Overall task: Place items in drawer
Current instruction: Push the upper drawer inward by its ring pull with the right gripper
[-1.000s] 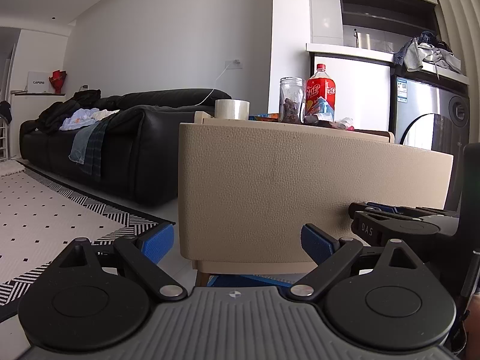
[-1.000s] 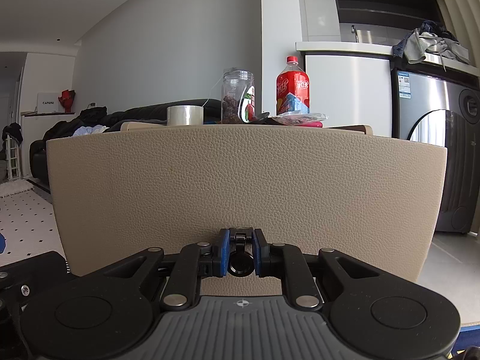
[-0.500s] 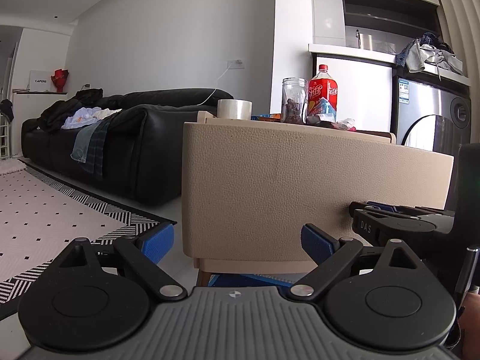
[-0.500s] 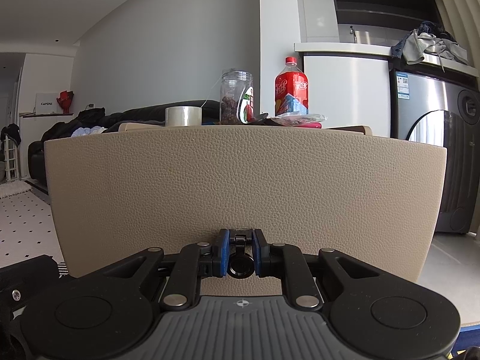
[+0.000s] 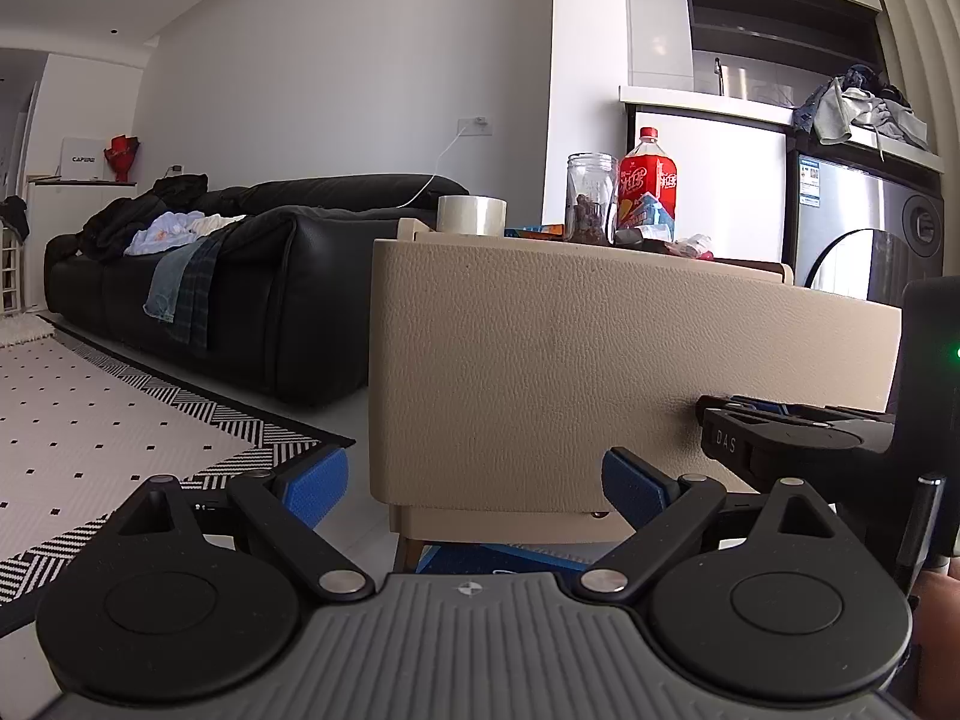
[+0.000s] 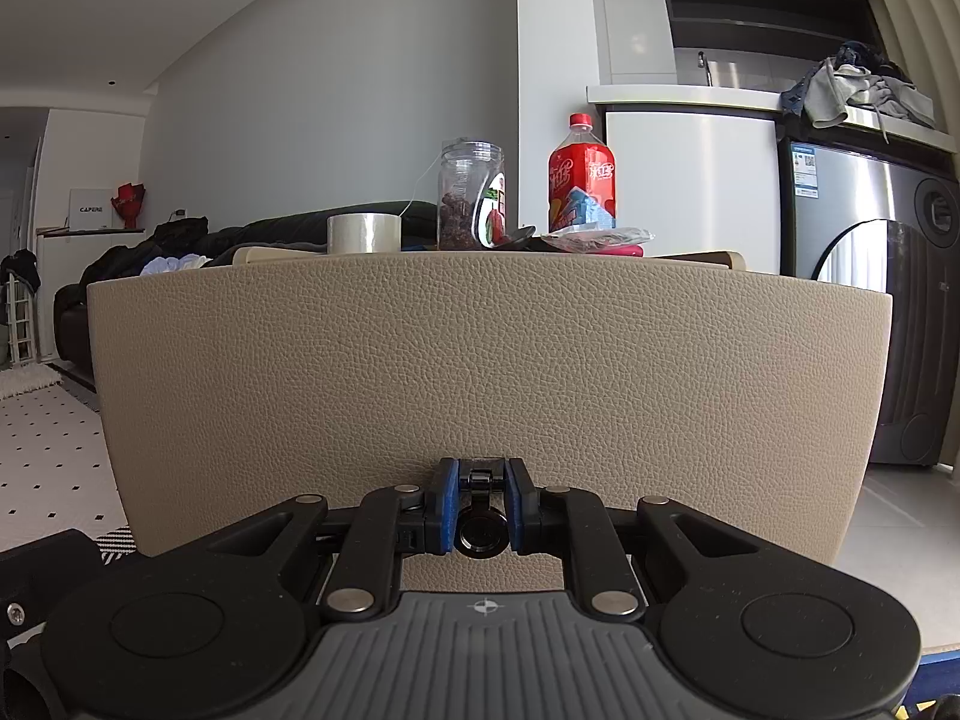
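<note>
A beige leather drawer front [image 6: 480, 360] fills the right wrist view. My right gripper [image 6: 483, 504] is shut on its black knob [image 6: 483, 531] at the bottom centre. In the left wrist view the same drawer front [image 5: 600, 360] stands ahead, with the right gripper [image 5: 780, 438] at its right side. My left gripper [image 5: 474, 480] is open and holds nothing, low by the drawer's lower left corner. On the top stand a tape roll [image 6: 363, 233], a glass jar [image 6: 471, 198], a red bottle [image 6: 582, 180] and a snack packet [image 6: 600, 237].
A black sofa [image 5: 240, 300] with clothes on it runs along the left. A black-and-white rug [image 5: 90, 420] covers the floor in front of it. A washing machine [image 6: 888, 330] stands to the right. A blue object [image 5: 498, 558] lies under the drawer unit.
The left wrist view has drifted slightly, so the drawer front sits a little further right in it. My right gripper stays shut on the knob.
</note>
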A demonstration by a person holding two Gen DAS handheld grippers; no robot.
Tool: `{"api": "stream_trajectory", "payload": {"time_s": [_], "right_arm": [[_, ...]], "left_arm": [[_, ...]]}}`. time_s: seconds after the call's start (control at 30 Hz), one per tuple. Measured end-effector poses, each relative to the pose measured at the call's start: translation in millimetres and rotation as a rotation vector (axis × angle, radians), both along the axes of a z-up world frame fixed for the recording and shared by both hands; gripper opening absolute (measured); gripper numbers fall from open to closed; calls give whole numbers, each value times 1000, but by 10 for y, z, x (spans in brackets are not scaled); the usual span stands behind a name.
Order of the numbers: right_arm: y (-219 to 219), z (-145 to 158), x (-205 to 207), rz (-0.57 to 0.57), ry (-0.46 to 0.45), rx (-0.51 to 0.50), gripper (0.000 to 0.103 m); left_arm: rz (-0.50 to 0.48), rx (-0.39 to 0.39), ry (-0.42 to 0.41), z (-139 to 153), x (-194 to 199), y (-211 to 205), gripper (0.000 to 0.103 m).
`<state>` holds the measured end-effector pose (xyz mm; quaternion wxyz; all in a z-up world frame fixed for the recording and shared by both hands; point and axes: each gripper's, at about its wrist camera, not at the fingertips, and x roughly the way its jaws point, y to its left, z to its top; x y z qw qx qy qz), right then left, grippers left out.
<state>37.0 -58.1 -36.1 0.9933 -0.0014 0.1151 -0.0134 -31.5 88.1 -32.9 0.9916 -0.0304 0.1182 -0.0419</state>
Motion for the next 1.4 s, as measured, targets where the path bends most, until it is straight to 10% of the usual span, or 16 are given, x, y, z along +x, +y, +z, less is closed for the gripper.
{"api": "stream_trajectory", "payload": {"time_s": [1.4], "right_arm": [[-40,9,360,-7,6,12,18]], "left_arm": [[6,0,3,10,2,28,95]]}}
